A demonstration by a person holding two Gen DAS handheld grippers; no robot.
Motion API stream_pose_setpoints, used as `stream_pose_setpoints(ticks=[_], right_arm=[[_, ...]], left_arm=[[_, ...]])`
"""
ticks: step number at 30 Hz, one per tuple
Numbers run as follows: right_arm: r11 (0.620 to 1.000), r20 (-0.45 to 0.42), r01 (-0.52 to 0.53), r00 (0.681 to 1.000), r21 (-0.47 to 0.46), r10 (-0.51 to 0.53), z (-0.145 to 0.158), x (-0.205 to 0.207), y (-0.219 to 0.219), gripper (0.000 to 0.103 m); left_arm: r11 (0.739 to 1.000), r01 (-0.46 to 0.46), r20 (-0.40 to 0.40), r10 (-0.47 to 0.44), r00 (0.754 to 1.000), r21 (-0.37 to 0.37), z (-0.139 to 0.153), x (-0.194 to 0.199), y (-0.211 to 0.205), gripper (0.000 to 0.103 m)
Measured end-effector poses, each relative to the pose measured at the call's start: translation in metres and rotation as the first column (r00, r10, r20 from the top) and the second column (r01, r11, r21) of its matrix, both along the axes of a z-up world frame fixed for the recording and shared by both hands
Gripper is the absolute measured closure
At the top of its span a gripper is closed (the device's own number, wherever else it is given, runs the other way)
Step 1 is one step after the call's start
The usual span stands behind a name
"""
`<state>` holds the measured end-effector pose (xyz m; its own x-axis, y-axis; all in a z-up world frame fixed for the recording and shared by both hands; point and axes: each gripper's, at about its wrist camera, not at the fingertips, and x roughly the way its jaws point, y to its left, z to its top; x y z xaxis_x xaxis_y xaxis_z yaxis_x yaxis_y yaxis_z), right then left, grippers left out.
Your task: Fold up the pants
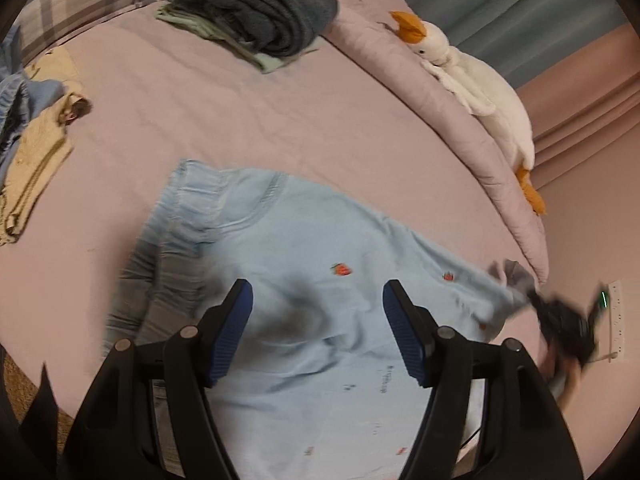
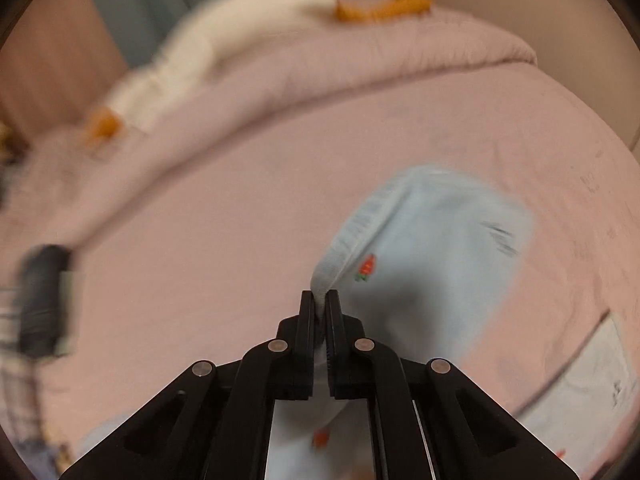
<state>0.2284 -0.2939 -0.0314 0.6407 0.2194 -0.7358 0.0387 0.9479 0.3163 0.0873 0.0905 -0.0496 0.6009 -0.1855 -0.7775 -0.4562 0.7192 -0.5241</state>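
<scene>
A: Left wrist cam first. Light-blue pants (image 1: 304,264) w/ small strawberry prints lie spread on the pink bedsheet (image 1: 240,120), near the bed's front edge, elastic waistband toward the left. Left gripper (image 1: 318,328) hangs over the middle of them, jaws apart, nothing pinched; whether the tips touch the cloth I can't tell. At the pants' right end the right gripper (image 1: 560,320) is just a dark smear, so no detail there.

B: Other stuff on the bed?

A: Dark grey folded clothes stack (image 1: 264,12) at the far edge, beige garment (image 1: 36,152) at the left edge, plush goose (image 1: 472,80) on the rolled quilt (image 1: 400,60) along the right side. None in the way.

B: Right wrist cam?

A: Blurry overall. Right gripper (image 2: 320,300) is clamped tight on a hem edge of the pants (image 2: 432,248); cloth bunches up btwn the jaws and the leg trails off toward the bed's right edge. Goose (image 2: 224,36) and quilt sit at the far edge, smeared.

B: Progress?

A: Early, I'd say. Pants look mostly flat, no clean fold in sight yet; one end is grabbed, prob to carry it over. Left still needs a hold or to pin the cloth, then fold and smooth.

B: Hidden bits?

A: Lower part of the pants is cut off behind both grippers' bodies, and the printed text on the cloth is unreadable.
</scene>
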Motion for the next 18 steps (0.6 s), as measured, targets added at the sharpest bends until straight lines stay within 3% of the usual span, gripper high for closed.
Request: stream_pose_setpoints(ticks=[3,8,11,15,17,18], right_arm=[[0.999,0.072,-0.019,0.997,0.048,0.015,0.004,-0.077,-0.024,0.098],[0.996,0.021,-0.003,1.000,0.094,0.001,-0.033,-0.149,-0.050,0.098],[0.997,-0.002,0.002,1.000,0.071,-0.002,-0.045,-0.131,-0.066,0.098],[0.992,-0.031,-0.010,0.999,0.128,0.014,-0.050,-0.135,-0.071,0.098],[0.991,-0.022,-0.012,1.000,0.132,0.015,-0.050,-0.140,-0.075,0.098],[0.989,-0.027,-0.013,0.999,0.147,0.017,-0.051,-0.138,-0.075,0.098]], left_arm=[[0.998,0.047,0.015,-0.047,0.999,-0.029,0.003,0.016,-0.014,0.029],[0.990,0.128,-0.067,-0.133,0.989,-0.066,-0.014,0.063,-0.035,0.028],[0.987,0.137,-0.146,-0.148,0.978,-0.082,-0.028,0.090,-0.044,0.029],[0.977,0.194,-0.269,-0.210,0.940,-0.086,-0.054,0.123,-0.053,0.031],[0.977,0.200,-0.326,-0.215,0.920,-0.080,-0.068,0.132,-0.054,0.047],[0.976,0.207,-0.343,-0.216,0.914,-0.065,-0.073,0.135,-0.053,0.077]])
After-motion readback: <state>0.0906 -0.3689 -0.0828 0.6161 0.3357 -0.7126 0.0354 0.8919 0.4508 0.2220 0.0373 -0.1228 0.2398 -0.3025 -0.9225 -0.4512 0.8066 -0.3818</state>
